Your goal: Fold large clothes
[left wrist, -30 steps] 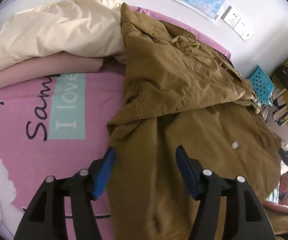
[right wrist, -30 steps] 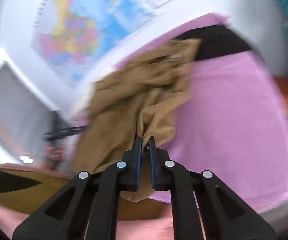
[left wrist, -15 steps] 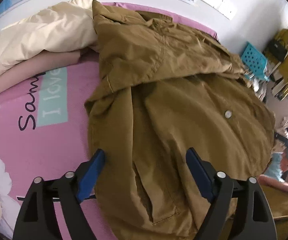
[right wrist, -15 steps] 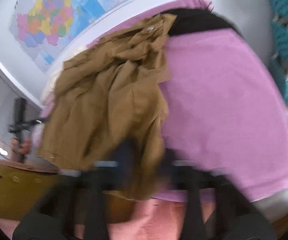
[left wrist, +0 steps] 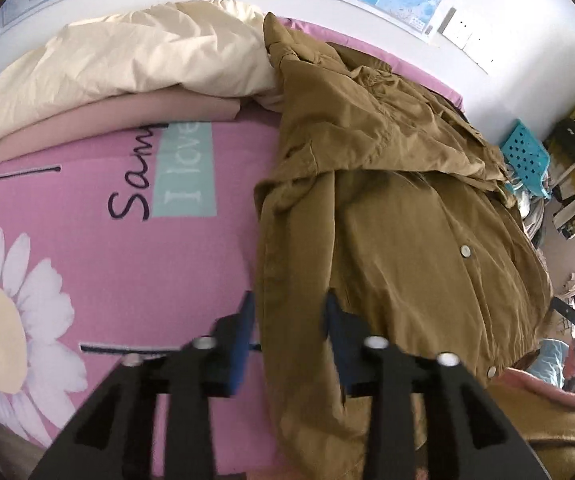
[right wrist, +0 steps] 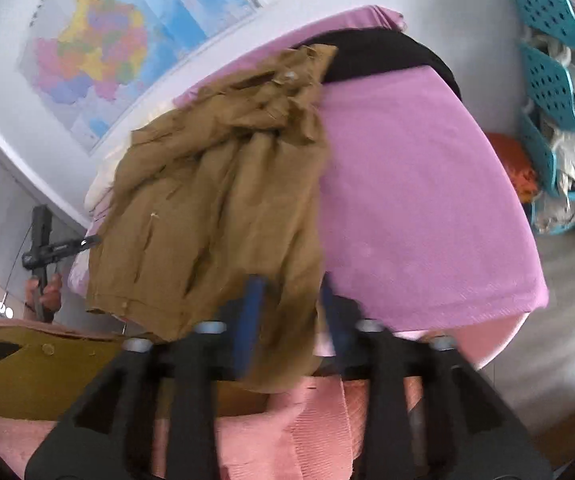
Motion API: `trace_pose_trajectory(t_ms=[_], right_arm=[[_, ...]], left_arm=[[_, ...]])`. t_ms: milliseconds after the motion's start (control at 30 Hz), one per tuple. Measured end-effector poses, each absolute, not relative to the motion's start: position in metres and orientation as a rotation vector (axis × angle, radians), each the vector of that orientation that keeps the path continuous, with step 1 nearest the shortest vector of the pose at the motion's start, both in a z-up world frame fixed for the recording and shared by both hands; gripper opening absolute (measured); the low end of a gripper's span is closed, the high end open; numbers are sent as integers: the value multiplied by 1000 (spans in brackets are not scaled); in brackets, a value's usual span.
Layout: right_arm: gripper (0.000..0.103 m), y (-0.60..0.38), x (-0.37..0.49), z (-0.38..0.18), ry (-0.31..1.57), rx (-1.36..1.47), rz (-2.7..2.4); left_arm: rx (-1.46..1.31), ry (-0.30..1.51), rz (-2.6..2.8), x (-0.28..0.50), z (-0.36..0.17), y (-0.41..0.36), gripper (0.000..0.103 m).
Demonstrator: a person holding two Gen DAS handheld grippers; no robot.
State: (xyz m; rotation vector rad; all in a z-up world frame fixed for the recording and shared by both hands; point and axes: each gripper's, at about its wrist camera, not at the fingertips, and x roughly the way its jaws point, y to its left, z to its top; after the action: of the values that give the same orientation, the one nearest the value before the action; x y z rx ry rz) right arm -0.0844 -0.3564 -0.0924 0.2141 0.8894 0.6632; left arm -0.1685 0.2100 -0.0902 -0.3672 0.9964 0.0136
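Jacket (left wrist: 399, 216): a large tan one, lying rumpled across the right half of my bed (left wrist: 119, 264), its upper part bunched toward the wall and its hem hanging toward me over the near edge. From my right wrist view the jacket (right wrist: 215, 208) covers the left side of the plain pink sheet (right wrist: 415, 208), creased in long folds.

The bed cover is pink, printed with a big white daisy (left wrist: 3, 320) and dark lettering beside a pale green label (left wrist: 185, 176). A cream duvet (left wrist: 127, 60) is heaped at the far left against the wall, touching the jacket's collar end. A map (right wrist: 127, 36) hangs on the white wall. Teal baskets (right wrist: 555, 88) stand stacked beside the bed, to the right.

My left gripper (left wrist: 289, 320) hovers at the jacket's left edge, jaws partly open, with a strip of the cloth lying between the blue pads (left wrist: 243, 340); they are not pressed on it. My right gripper (right wrist: 291, 308) is blurred; its jaws stand partly open too, and the jacket's lower edge hangs between them. I cannot tell whether either pad touches the cloth.

Two small pale snap buttons (left wrist: 465, 251) sit along the jacket's front, well apart.
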Motion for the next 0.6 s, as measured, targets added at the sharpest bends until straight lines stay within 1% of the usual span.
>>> trace_pose_trajectory(t_ms=[33, 67, 133, 167, 267, 300, 333, 400, 433, 500, 600], right_arm=[[79, -360, -83, -92, 873, 233, 666], [80, -361, -78, -90, 862, 269, 695], [81, -361, -72, -90, 856, 286, 715], [83, -357, -67, -91, 857, 276, 718], [85, -344, -56, -96, 874, 297, 801], [85, -336, -53, -98, 891, 293, 807], [85, -336, -52, -101, 899, 289, 812], [86, -328, -49, -106, 914, 292, 859], [86, -325, -48, -107, 917, 293, 868], [86, -317, -45, -108, 925, 289, 895], [83, -307, -41, -110, 937, 292, 919]], left_arm=[[-379, 996, -4, -172, -91, 211, 51], [-389, 991, -18, -176, -91, 212, 55], [-406, 976, -59, -182, -90, 210, 59], [-413, 973, -78, -184, -90, 207, 65], [-419, 977, -117, -191, -94, 199, 69], [-427, 981, -145, -194, -96, 195, 72], [-440, 983, -173, -198, -98, 194, 78], [-462, 980, -219, -204, -101, 187, 80], [-464, 983, -226, -205, -104, 185, 82], [-468, 990, -231, -205, -108, 182, 82], [-478, 980, -249, -204, -110, 179, 90]])
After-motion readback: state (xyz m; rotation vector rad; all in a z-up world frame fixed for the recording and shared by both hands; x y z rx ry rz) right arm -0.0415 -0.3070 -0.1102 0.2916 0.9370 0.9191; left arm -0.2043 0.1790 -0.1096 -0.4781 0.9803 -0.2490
